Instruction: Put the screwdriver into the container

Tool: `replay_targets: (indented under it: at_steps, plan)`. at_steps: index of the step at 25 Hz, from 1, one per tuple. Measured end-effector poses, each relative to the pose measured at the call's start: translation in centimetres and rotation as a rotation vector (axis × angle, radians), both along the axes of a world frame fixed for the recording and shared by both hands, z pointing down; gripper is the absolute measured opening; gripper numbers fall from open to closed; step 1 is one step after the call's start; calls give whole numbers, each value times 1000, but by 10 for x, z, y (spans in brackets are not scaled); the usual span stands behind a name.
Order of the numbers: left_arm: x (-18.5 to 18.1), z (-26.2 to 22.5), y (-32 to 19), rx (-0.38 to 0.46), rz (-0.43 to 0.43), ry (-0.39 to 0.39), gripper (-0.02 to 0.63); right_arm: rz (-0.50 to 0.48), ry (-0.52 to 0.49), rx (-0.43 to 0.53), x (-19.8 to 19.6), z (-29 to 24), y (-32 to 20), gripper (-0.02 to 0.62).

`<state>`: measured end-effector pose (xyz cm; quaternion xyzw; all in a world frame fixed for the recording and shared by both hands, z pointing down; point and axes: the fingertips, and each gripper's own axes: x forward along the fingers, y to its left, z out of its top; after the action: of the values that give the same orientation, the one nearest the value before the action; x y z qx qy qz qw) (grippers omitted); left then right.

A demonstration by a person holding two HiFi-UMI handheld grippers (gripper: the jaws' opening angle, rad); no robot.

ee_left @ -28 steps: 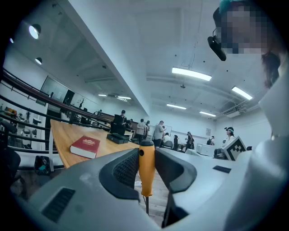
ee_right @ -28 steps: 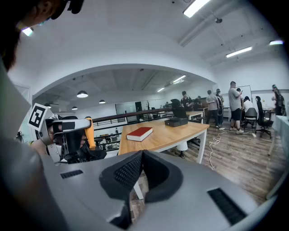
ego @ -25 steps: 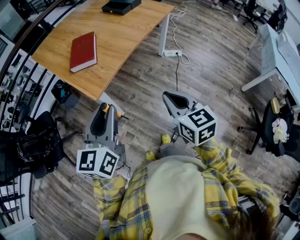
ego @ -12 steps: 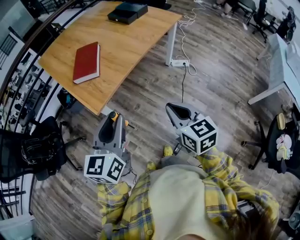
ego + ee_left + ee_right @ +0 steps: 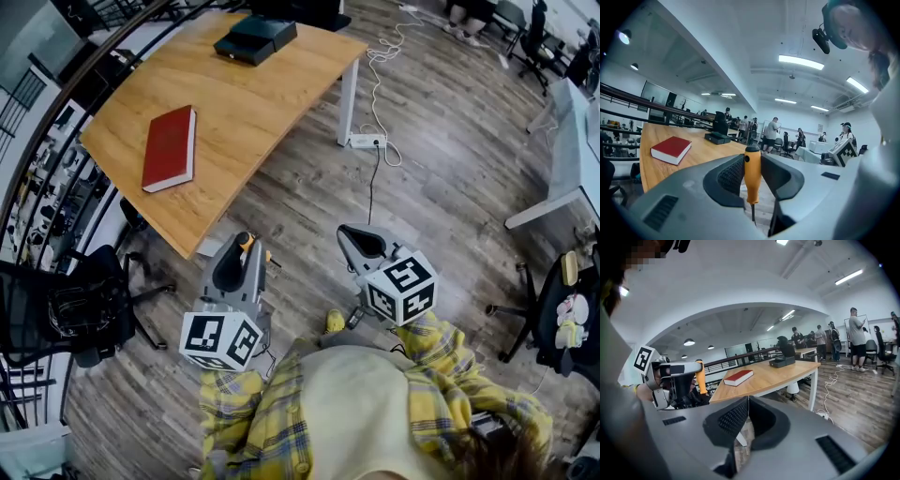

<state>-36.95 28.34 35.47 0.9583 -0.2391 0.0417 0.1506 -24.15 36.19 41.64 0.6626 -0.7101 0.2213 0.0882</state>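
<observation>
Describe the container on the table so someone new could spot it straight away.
Look at the wooden table ahead of the person. On it lie a red book near the middle and a black box towards the far end. The box is the low, dark one, farther from the person than the flat red book.

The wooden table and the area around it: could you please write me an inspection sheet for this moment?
Surface: wooden table, ahead of the person, apart from both grippers.
Job's things: orange-handled screwdriver clamped in the left gripper; black container at the table's far end.
Clutter: red book lying flat on the table.
Grippers: left gripper shut on the screwdriver; right gripper shut, empty.
Cables: power strip on the plank floor by a table leg, dark cable running from it.
Surroundings: black office chair at the person's left; people standing in the distance.
</observation>
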Motion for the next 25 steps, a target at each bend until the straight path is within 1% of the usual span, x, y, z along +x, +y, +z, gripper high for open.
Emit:
replay_targets:
  at_steps: [5,11,17,22,25]
  plan:
    - [16,0,-3,-3,2,-23,106,-4,-16,-14,15,5,-7,66]
    - [27,2,-26,20,3,-28,106,-20,-12,-19,18,12,-27,66]
    - [61,6,-52,22,57,-3,106,-21,16,-39,28,15,-51,66]
    - [81,8,-78,47,97,-18,106,-7,33,-39,42,12,-81,66]
    - [91,9,-96,41,116,-16,106,2,30,-44,51,13,-102,66]
